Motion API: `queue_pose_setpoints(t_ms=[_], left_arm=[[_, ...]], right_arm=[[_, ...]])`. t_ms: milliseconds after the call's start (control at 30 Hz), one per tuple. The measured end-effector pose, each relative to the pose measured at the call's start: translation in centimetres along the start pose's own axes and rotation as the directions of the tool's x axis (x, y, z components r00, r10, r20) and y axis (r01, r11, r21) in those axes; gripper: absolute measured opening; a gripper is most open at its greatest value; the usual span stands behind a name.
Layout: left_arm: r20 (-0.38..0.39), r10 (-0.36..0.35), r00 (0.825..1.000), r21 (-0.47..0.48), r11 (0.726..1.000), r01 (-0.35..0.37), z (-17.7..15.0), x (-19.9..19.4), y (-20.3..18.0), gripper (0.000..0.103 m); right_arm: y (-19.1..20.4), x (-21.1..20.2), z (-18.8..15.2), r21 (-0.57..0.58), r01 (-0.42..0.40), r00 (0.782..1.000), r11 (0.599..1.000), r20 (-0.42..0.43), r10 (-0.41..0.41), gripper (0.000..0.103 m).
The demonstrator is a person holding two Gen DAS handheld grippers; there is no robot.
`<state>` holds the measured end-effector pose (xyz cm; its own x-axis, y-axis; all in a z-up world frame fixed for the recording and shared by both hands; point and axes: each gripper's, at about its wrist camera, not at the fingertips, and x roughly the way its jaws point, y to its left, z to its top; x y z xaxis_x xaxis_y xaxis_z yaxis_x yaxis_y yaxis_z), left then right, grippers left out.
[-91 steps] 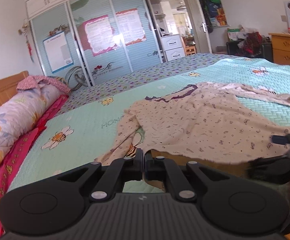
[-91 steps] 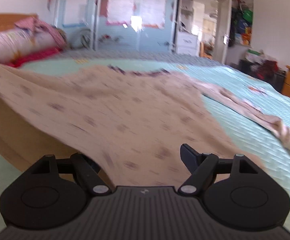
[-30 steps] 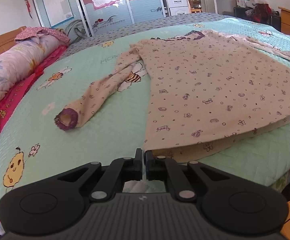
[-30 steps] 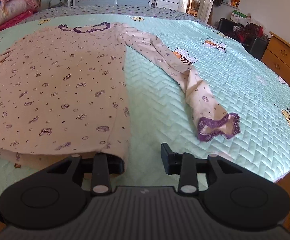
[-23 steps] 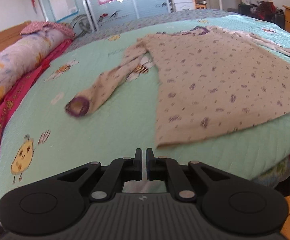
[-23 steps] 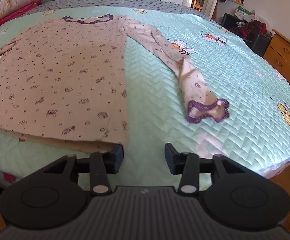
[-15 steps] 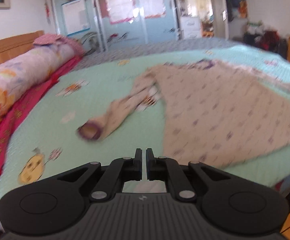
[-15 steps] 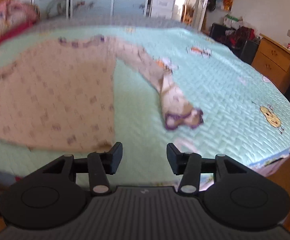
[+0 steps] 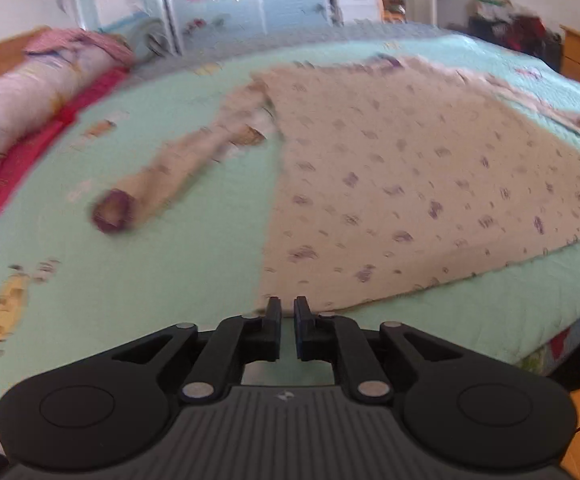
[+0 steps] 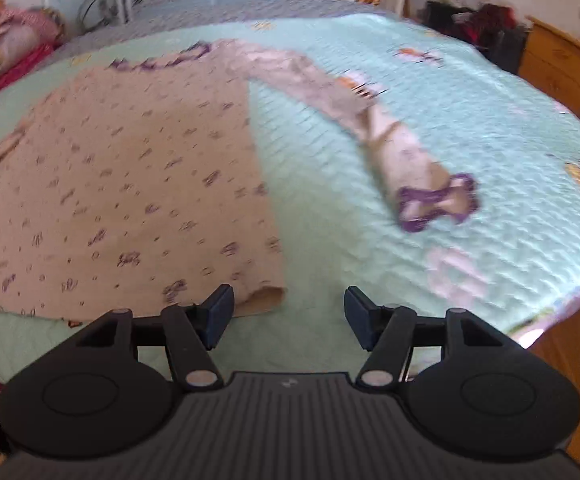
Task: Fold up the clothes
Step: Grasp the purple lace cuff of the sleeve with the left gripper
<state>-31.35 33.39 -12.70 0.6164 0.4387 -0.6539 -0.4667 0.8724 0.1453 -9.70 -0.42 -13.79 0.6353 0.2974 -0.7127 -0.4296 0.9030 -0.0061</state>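
Top (image 9: 410,184) spread flat on bed (image 9: 149,280), sleeves out, nothing folded yet; left tongs (image 9: 285,322) nearly together, empty; right tongs (image 10: 285,312) apart, empty.

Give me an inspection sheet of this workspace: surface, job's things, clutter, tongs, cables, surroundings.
Surface: bed with a mint quilted cover, cartoon prints on it.
Job's things: beige long-sleeved dotted top lying flat, both sleeves spread outward; right sleeve cuff purple-edged, left sleeve cuff rolled open.
Clutter: rolled floral bedding along the headboard side.
Tongs: left tongs nearly shut, empty, just short of the hem; right tongs open, empty, by the hem corner.
Cables: thin dark line at the left view's lower right edge; unclear.
Surroundings: wardrobe, wooden dresser, dark pile of things by the wall.
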Motion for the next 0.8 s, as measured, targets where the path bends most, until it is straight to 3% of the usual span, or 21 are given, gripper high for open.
queue_pose_setpoints(t_ms=[33, 100, 167, 233, 300, 333, 400, 500, 533, 800], left_arm=[[0.029, 0.01, 1.0, -0.012, 1.0, -0.01, 0.1, -0.8, 0.5, 0.016], [0.065, 0.03, 0.997, -0.039, 0.999, -0.027, 1.1, -1.5, 1.2, 0.037], [0.087, 0.051, 0.995, -0.062, 0.997, -0.046, 2.2, -1.5, 2.0, 0.048], [0.092, 0.058, 0.994, -0.119, 0.992, -0.047, 3.3, -1.2, 3.4, 0.048], [0.083, 0.028, 0.996, -0.281, 0.96, -0.003, 4.0, -0.5, 6.2, 0.048], [0.074, 0.005, 0.997, -0.394, 0.919, 0.024, 4.0, 0.2, 8.2, 0.048], [0.064, -0.032, 0.997, -0.582, 0.811, 0.064, 3.7, 1.7, 11.7, 0.047], [0.064, -0.074, 0.995, -0.789, 0.607, 0.096, 2.9, 4.1, 16.2, 0.046], [0.072, -0.081, 0.994, -0.823, 0.558, 0.105, 2.8, 4.6, 17.2, 0.046], [0.108, -0.164, 0.981, -0.927, 0.34, 0.159, 3.2, 9.2, 21.4, 0.046]], right_arm=[[-0.2, -1.1, 0.0, -0.004, 0.016, 0.999, 1.0, 0.038, -0.016, 0.063], [-0.2, -2.6, 0.2, -0.014, 0.025, 0.995, 1.0, 0.1, -0.023, 0.063], [0.3, -3.2, 0.3, -0.001, -0.007, 0.989, 1.0, 0.146, 0.007, 0.065], [1.0, -3.2, 0.1, 0.018, -0.045, 0.983, 0.999, 0.18, 0.041, 0.065], [2.1, -2.8, -0.2, 0.002, -0.063, 0.982, 0.998, 0.18, 0.061, 0.065], [2.8, -2.6, -0.4, -0.029, -0.057, 0.983, 0.998, 0.173, 0.062, 0.065], [4.0, -2.2, -0.4, -0.089, -0.034, 0.985, 0.995, 0.165, 0.049, 0.065], [4.3, -1.8, -0.4, -0.103, -0.028, 0.985, 0.994, 0.167, 0.045, 0.065], [4.4, -1.7, -0.4, -0.101, -0.026, 0.985, 0.995, 0.165, 0.042, 0.065], [4.6, 0.6, -0.5, -0.049, -0.005, 0.996, 0.999, 0.083, 0.01, 0.065]])
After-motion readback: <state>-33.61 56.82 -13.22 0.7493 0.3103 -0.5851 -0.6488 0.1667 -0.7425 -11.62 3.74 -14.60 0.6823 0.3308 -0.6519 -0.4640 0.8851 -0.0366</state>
